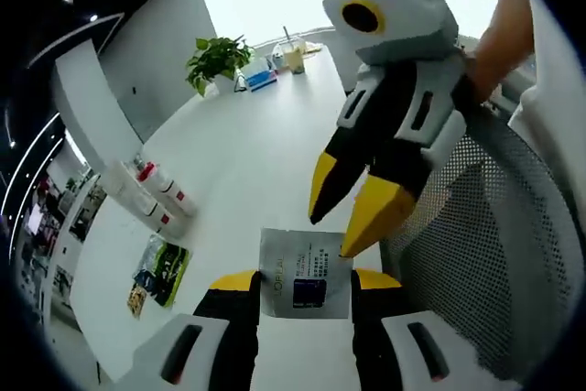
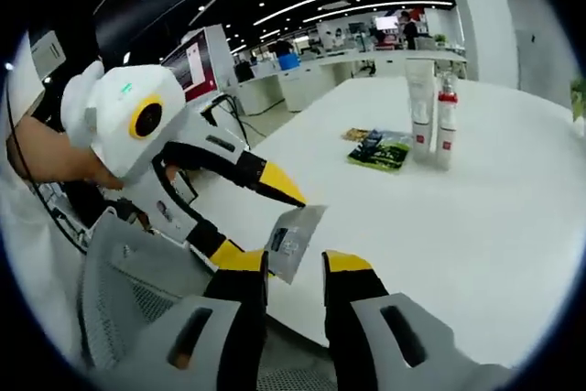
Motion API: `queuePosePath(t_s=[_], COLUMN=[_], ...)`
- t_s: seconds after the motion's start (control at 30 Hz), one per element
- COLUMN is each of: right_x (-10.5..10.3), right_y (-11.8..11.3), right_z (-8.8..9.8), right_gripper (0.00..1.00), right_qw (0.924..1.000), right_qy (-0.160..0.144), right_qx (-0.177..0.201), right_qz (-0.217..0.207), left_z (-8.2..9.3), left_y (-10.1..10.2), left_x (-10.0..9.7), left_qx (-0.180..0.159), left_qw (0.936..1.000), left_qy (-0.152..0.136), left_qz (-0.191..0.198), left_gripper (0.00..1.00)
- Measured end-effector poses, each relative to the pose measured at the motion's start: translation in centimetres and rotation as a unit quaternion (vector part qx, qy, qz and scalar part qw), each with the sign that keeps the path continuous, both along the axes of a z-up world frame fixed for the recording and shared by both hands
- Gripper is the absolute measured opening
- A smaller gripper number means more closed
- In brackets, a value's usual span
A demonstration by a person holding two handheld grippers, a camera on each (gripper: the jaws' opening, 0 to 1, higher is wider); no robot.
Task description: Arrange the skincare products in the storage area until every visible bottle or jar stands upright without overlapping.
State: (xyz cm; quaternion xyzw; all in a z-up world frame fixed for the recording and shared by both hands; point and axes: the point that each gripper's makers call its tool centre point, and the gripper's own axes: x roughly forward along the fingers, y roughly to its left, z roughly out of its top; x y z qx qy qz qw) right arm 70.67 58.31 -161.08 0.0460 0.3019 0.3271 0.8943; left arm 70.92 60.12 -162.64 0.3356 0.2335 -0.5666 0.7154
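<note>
1. You are holding a grey L'Oréal sachet (image 1: 305, 274) above the near edge of the white table (image 1: 238, 171), with a mesh chair back (image 1: 485, 254) just beside it.
2. Your left tool (image 1: 302, 283) is sitting with its yellow-tipped jaws on either side of the sachet's lower half; the packet is filling the gap between them, and the jaws appear to be pressing its side edges.
3. In the left gripper view the sachet is facing the camera flat, its printed face readable, its long axis running up along the jaws.
4. Your right tool (image 1: 352, 212) is coming in from above with jaws narrowly parted, one yellow tip touching the sachet's upper right corner; whether it is pinching the packet you cannot tell.
5. In the right gripper view the sachet (image 2: 295, 240) is tilting, its top corner leaning to the right, its lower end meeting the left tool (image 2: 259, 226) between black jaws.
6. Farther along the table, white bottles with red caps (image 1: 165, 191) are standing upright in a row against a white panel (image 1: 92, 107).
7. A green printed packet (image 1: 165, 267) is lying flat near those bottles, and a potted plant (image 1: 215, 61) is standing at the table's far end.
</note>
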Motion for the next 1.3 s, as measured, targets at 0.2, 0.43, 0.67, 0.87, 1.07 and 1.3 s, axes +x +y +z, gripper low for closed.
queuePosePath(t_s=[0.2,0.43,0.67,0.87,1.07,1.3], right_x=[-0.5,-0.9,-1.3,-1.7,-2.1,-2.1], right_y=[0.5,1.3,1.5,1.7,1.8,1.7], right_z=[-0.3,0.4,1.6,2.2,2.4,5.9], right_gripper=[0.15,0.09,0.02,0.0,0.0,0.0], right_qw=[0.9996,0.9976,0.9938,0.9919,0.9887,0.9728], right_qy=[0.026,0.048,0.063,0.068,0.086,0.093], right_qx=[0.01,0.046,0.089,0.104,0.117,0.206], right_qz=[0.007,0.016,0.021,0.029,0.037,0.051], left_z=[1.2,2.9,3.9,4.5,4.4,5.2], left_y=[-0.4,-1.6,-1.7,-1.0,1.1,0.9], left_x=[-1.3,-2.4,-2.6,-2.9,-2.7,-4.7], left_qx=[-0.012,-0.019,-0.017,-0.041,-0.113,-0.238], left_qw=[0.9987,0.995,0.9939,0.9948,0.9809,0.915], left_qy=[-0.047,-0.094,-0.108,-0.09,0.038,0.225], left_qz=[-0.017,-0.03,-0.016,0.022,0.154,0.236], left_gripper=[0.4,0.4,0.4,0.41,0.41,0.38])
